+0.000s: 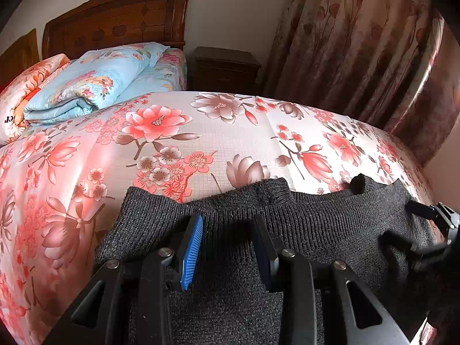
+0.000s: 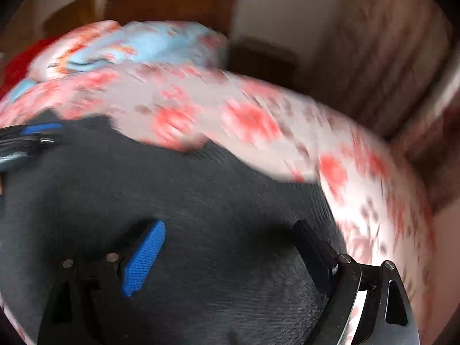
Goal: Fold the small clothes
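We see the dark grey ribbed knit garment (image 1: 258, 221) lying flat on the pink floral bedspread (image 1: 178, 143), its far ribbed edge facing the folded light blue floral quilt (image 1: 89, 86) well beyond it. Our left gripper (image 1: 227, 230) hovers over the knit with its blue-padded jaws parted narrowly and nothing pinched between them, as far as we can tell. Our right gripper (image 2: 230, 238), seen through heavy blur, stands with jaws wide over the same dark cloth, gripping nothing. We judge the knit soft, light and limp, likely to sag and stretch when lifted and to cling a little to the bedspread. The thicker ribbed band along the far edge looks to us the soundest hold, one gripper near each corner.
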A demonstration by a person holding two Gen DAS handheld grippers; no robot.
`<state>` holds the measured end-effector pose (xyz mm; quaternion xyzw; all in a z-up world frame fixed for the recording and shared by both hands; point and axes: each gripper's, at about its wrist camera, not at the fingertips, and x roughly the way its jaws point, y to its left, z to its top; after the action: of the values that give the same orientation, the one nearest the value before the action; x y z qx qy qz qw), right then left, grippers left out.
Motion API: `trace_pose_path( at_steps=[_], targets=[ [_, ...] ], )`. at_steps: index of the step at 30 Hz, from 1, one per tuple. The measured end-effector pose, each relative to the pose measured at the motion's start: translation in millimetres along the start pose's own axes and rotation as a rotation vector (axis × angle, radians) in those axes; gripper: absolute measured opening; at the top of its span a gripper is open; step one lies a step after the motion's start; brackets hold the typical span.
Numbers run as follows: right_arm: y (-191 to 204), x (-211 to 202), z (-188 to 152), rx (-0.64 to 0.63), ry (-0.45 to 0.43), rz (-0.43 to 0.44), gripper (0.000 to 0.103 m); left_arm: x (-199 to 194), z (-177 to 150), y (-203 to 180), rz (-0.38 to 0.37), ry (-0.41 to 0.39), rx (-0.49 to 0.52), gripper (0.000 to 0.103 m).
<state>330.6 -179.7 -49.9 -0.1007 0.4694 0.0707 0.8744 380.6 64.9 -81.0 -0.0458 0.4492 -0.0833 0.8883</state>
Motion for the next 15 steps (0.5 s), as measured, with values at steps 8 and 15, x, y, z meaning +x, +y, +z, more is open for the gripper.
trace_pose_path(
  at_steps=[8, 15],
  targets=[
    [-17.1, 2.0, -1.0, 0.096, -0.009, -0.035, 0.103, 0.2, -0.1, 0.1, -0.002, -0.001, -0.002, 0.035],
    [-13.5, 8.3, 0.4, 0.094, -0.005, -0.013, 0.103, 1.2, 0.4, -1.6, 0.011, 0.008, 0.008, 0.036]
  ],
)
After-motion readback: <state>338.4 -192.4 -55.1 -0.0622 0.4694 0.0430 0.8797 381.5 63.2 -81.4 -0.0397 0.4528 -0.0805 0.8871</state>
